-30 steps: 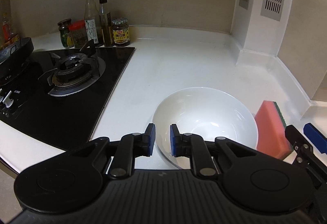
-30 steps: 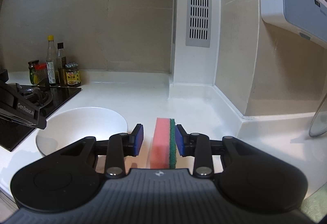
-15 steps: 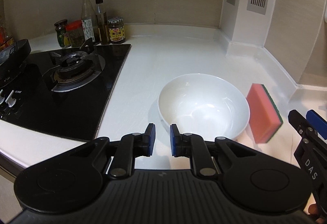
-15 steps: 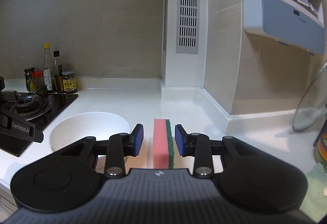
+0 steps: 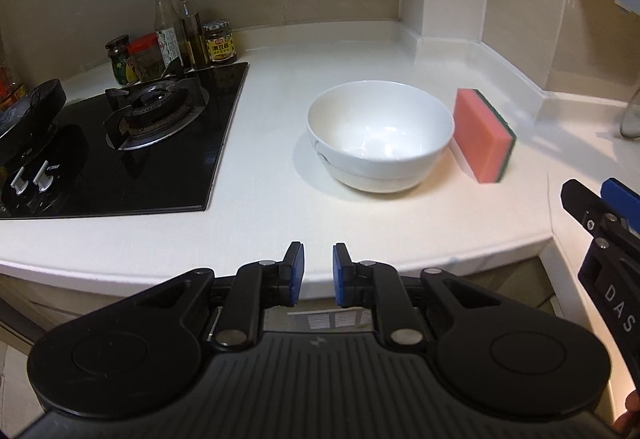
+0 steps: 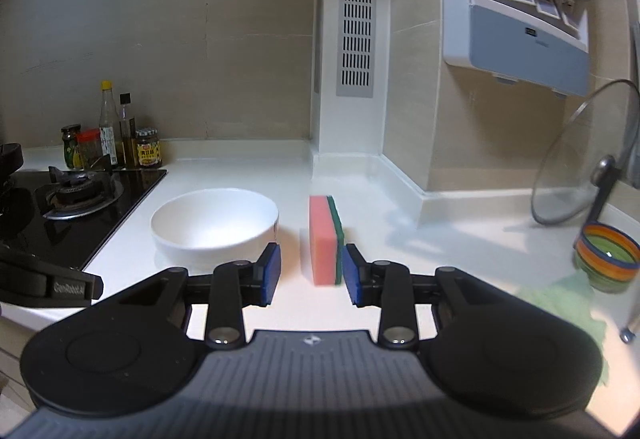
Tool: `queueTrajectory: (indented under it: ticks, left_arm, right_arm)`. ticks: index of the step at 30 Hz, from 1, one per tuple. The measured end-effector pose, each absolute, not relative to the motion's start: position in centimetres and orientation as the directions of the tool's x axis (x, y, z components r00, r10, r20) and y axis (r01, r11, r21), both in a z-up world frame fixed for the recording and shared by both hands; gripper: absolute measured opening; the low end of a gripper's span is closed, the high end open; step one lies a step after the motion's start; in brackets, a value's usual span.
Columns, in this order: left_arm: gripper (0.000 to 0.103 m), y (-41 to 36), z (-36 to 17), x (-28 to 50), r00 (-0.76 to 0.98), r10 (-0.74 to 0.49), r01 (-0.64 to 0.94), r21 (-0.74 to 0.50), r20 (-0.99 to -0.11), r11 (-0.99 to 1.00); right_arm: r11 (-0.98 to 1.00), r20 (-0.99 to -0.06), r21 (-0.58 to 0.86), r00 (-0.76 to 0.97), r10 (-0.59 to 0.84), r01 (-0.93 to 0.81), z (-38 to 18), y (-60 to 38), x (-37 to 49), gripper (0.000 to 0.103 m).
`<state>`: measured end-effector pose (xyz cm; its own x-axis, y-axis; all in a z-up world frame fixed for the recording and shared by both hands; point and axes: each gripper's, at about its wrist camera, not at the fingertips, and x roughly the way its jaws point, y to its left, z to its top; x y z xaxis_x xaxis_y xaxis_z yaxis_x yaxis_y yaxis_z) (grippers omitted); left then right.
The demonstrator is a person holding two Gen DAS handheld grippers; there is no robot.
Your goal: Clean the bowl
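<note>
Where counter gleams, round glossy bowl [image 5: 380,135], blocky sponge [image 6: 326,239]

The bowl [image 5: 380,135] at mid-frame looks like glossy white ceramic. Right of it, the sponge [image 5: 482,135] is soft pink foam with a rougher green scouring layer. The desk [image 5: 360,51] is smooth, cream and faintly shiny. At left, the hob [image 5: 160,175] is glossy black glass. Each claw [image 5: 318,273] [image 6: 311,273] is matt black plastic with blue pads.
</note>
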<state>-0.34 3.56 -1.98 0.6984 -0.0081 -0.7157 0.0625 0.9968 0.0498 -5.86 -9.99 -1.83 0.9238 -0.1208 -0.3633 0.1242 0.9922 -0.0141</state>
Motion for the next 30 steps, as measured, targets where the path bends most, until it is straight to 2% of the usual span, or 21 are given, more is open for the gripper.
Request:
queueTrajectory:
  ticks: [11,14,18,25,30]
  left_arm:
    - [0.017,3.4,0.1,-3.4,0.700,-0.049,0.043,-0.026,-0.712,0.999]
    - [0.017,2.9,0.5,-4.1,0.711,-0.024,0.030,-0.004,-0.703,1.000]
    - [0.017,2.2,1.1,-5.0,0.719,0.021,0.015,0.045,-0.695,0.999]
    - [0.017,2.3,1.9,-5.8,0.727,0.005,0.010,0.017,-0.687,1.000]
    - [0.017,2.3,2.3,-6.5,0.733,0.013,0.009,0.028,-0.680,1.000]
  right_arm:
    - [0.998,-0.354,0.020,0.934,-0.046,0.056,0.4,-10.6,-8.4,0.029]
    - [0.999,-0.353,0.015,0.935,-0.040,0.049,0.9,-11.1,-8.8,0.029]
    - [0.996,-0.349,0.079,0.937,-0.014,0.044,1.5,-12.0,-9.4,0.029]
    - [0.992,-0.338,0.120,0.938,0.073,-0.034,2.9,-12.7,-10.2,0.029]
    - [0.999,-0.350,0.050,0.936,0.028,-0.011,3.7,-12.3,-10.4,0.029]
